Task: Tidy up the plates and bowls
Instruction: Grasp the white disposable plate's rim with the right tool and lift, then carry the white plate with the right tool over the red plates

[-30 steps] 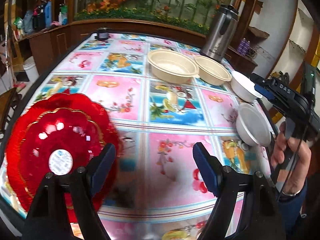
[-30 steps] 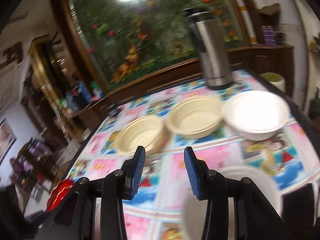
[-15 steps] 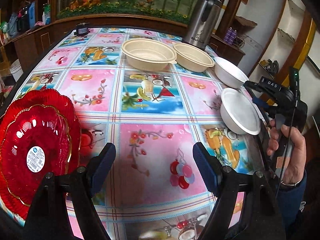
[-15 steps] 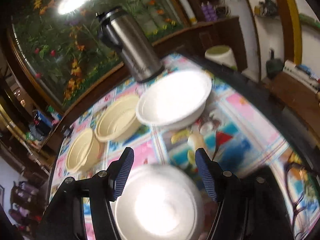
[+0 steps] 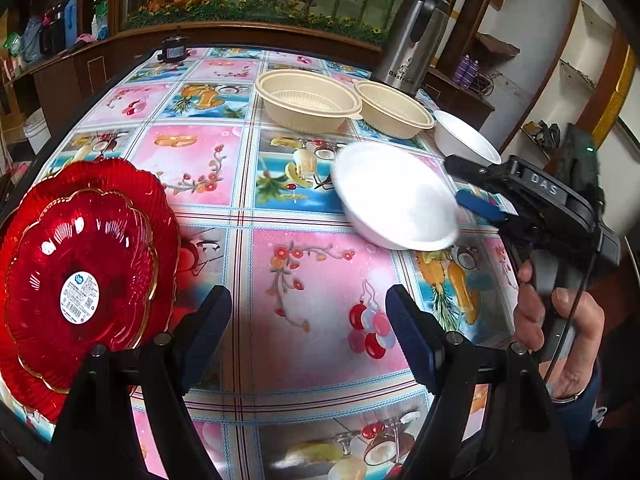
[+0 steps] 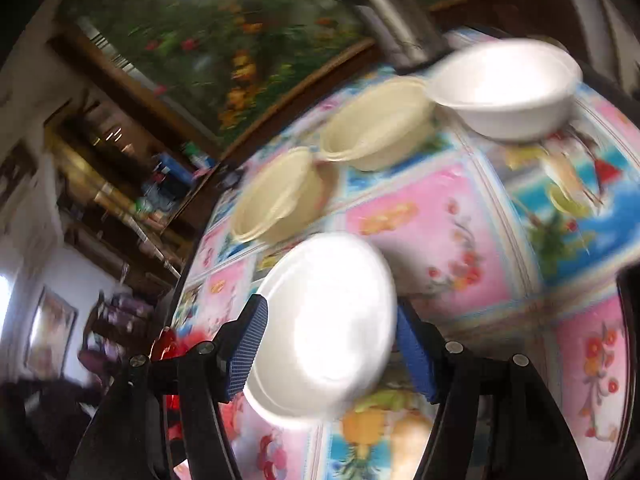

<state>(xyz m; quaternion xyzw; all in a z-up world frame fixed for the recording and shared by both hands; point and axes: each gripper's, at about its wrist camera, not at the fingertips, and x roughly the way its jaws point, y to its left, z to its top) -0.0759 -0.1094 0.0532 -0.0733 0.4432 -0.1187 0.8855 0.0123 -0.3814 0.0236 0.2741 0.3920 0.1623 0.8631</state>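
White foam bowl point(image 6: 320, 328) tilted between the fingers of the right gripper point(image 6: 328, 352); left blue pad point(image 6: 246, 350) at its rim, right pad point(image 6: 414, 354) partly hidden behind it. Picture blurred; cannot tell whether pads press on it or merely flank it. Same bowl seen from left wrist point(image 5: 394, 196), canted, near the desk point(image 5: 312, 312) middle, beside the right hand point(image 5: 560, 328). Second white bowl point(image 5: 466, 142) at the far right edge. Two beige bowls point(image 5: 308, 98) point(image 5: 394, 108) side by side, touching, in front of a steel flask point(image 5: 416, 36). Red plates point(image 5: 80, 280) stacked at the left edge, label on top one. Left gripper point(image 5: 308, 332) fingers wide apart, nothing between, over bare patterned cloth.
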